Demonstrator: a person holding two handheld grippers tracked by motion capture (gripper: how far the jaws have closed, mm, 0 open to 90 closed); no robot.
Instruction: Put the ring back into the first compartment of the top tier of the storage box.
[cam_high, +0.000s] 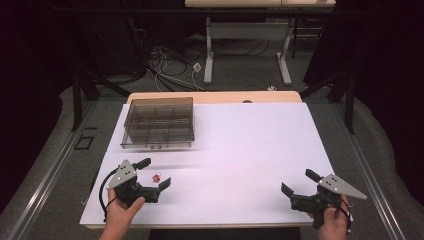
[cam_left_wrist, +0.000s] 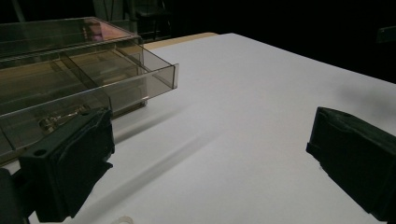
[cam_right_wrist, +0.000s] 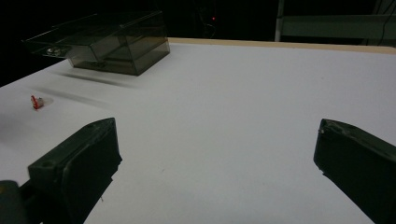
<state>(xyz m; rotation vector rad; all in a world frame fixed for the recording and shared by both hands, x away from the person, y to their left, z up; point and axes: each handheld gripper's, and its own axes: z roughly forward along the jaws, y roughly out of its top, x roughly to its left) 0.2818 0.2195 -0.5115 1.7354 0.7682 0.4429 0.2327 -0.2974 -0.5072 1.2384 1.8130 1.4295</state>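
Note:
A small red and white piece lies on the white table sheet, between the spread jaws of my left gripper, which is open near the front left. A pale rim of that piece peeks in at the bottom of the left gripper view. From the right gripper view the red piece shows far off at the left. My right gripper is open near the front right with nothing between its jaws. A smoky clear compartment box stands at the back left.
The box has inner dividers and small metal parts near its front wall. The box also appears far off in the right gripper view. Beyond the table's far edge lie floor cables and a desk frame.

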